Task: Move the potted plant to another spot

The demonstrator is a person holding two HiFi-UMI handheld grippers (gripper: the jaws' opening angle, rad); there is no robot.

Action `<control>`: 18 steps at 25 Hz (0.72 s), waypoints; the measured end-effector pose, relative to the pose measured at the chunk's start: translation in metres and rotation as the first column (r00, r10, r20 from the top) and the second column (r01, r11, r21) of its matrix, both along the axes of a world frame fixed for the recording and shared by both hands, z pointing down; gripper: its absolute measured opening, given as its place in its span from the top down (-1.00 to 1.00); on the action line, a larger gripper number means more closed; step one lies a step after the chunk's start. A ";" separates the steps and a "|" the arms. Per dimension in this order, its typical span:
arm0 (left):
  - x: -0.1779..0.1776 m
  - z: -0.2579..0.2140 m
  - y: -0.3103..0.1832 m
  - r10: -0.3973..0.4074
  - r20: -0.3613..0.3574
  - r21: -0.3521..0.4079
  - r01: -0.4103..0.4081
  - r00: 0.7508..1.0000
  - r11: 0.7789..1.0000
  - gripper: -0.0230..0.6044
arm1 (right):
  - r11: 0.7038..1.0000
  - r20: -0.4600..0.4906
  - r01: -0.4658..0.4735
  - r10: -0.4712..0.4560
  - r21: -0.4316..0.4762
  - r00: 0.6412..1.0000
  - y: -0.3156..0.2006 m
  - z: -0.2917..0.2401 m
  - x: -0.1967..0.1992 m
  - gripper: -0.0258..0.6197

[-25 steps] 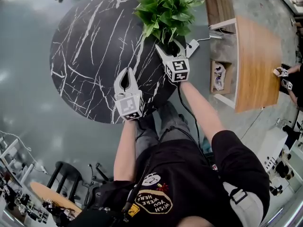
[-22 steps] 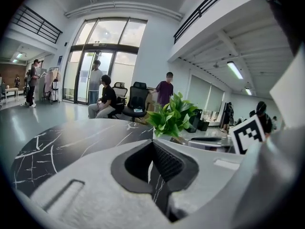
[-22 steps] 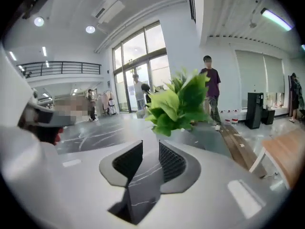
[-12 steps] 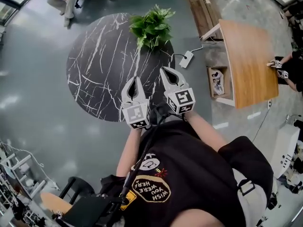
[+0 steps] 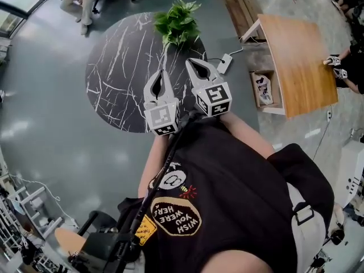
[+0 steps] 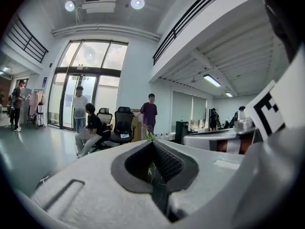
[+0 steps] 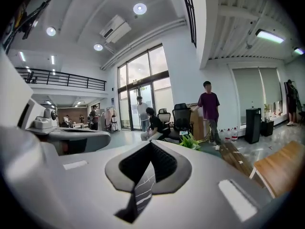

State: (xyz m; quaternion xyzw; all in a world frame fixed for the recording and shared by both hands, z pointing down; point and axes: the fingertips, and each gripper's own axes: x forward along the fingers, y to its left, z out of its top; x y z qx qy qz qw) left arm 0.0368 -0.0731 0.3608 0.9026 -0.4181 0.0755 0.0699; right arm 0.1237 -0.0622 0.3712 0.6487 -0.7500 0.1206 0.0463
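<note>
Potted plant (image 5: pixel 177 23) hides its pot under leaves (image 5: pixel 183 10).

Head view: foliage hides the pot of the green leafy potted plant (image 5: pixel 177 24) at the far edge of the round black marble surface (image 5: pixel 114 67). Left gripper view: the pale grey left tongs (image 6: pixel 152 143) hide all but leaf tips. Right gripper view: the pale grey right tongs (image 7: pixel 150 144) hide the pot. Both hands are hidden behind the marker cubes (image 5: pixel 160 120).
</note>
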 end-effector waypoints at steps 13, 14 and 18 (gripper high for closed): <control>0.000 -0.013 0.006 -0.010 -0.002 0.026 0.010 1.000 1.000 0.92 | 1.000 0.011 -0.009 0.009 0.013 1.000 0.014 -0.012 0.003 0.92; 0.000 -0.013 0.007 -0.008 0.001 0.028 0.008 1.000 1.000 0.92 | 1.000 0.013 -0.007 0.007 0.011 1.000 0.015 -0.011 0.002 0.92; -0.003 -0.008 0.013 -0.007 0.009 0.017 0.007 1.000 1.000 0.92 | 1.000 0.023 -0.006 0.006 -0.008 1.000 0.020 -0.005 0.000 0.92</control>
